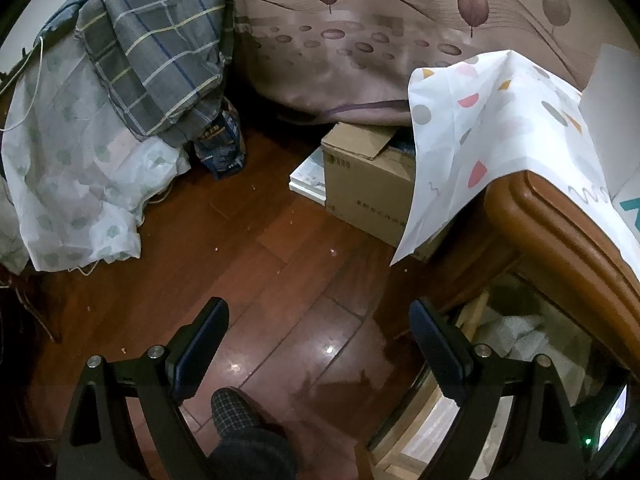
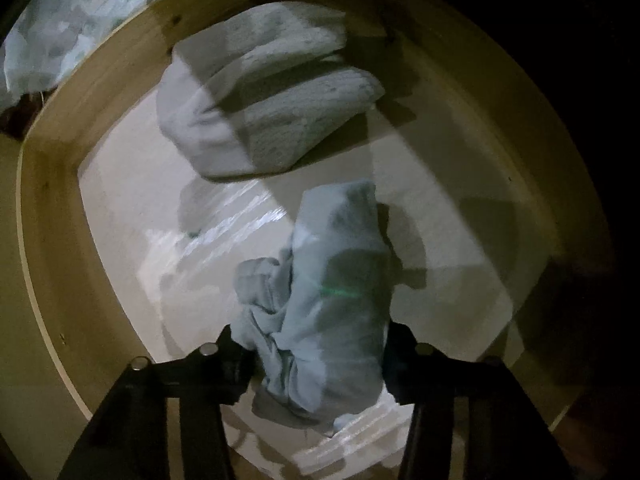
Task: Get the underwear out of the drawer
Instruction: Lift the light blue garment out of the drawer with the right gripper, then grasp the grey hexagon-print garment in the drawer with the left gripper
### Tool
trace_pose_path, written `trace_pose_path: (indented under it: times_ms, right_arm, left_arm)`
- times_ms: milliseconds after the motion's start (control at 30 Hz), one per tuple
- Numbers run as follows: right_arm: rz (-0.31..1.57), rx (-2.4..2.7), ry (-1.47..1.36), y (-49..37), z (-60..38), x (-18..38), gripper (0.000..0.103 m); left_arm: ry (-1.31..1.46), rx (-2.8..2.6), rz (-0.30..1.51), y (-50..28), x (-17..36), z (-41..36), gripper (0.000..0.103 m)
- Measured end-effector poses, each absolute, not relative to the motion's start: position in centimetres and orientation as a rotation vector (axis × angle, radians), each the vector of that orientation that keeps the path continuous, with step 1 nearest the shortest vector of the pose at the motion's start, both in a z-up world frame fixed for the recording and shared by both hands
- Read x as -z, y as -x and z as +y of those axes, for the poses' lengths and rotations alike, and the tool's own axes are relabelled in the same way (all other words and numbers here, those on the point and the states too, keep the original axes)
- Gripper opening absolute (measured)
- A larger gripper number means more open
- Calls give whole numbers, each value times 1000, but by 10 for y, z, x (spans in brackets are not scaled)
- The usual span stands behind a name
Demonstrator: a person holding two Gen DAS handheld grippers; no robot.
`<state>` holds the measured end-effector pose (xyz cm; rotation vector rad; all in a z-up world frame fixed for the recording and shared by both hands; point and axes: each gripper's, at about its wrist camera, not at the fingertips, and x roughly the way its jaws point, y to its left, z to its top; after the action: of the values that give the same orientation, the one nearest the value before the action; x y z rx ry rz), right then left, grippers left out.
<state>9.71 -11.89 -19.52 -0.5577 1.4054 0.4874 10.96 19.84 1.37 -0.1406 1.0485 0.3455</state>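
Note:
Looking straight down into the open wooden drawer (image 2: 52, 240), my right gripper (image 2: 316, 336) is shut on a crumpled pale blue pair of underwear (image 2: 336, 280). The cloth bunches between both fingers and hangs just above the drawer's white floor. A folded pale grey garment (image 2: 268, 100) lies further back in the drawer. In the left wrist view my left gripper (image 1: 320, 308) stands open and empty over the dark wood floor. The same drawer (image 1: 472, 312) shows at its lower right, beneath the nightstand top (image 1: 560, 232).
A cardboard box (image 1: 368, 184) sits on the floor against the bed cover (image 1: 360, 40). A spotted white cloth (image 1: 492, 128) drapes over the nightstand. Plaid fabric (image 1: 160, 48) and pale sheets pile at the left. A person's slippered foot (image 1: 236, 412) is between my left fingers.

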Motion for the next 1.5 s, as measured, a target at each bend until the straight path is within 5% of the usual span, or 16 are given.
trace_pose_path:
  times_ms: [400,733,1500]
  right_arm:
    - [1328,-412,623,-66,-107,143,47]
    - [1212,-224,289,-35,-119,88,47]
    - [1078,148,-127,8,-206,82,47]
  left_arm:
    - [120,-330,1047,-109,-15,190,90]
    - [40,-291,1021,-106,-18,168,90]
    - [-317,123,1054,-93,19,57,90]
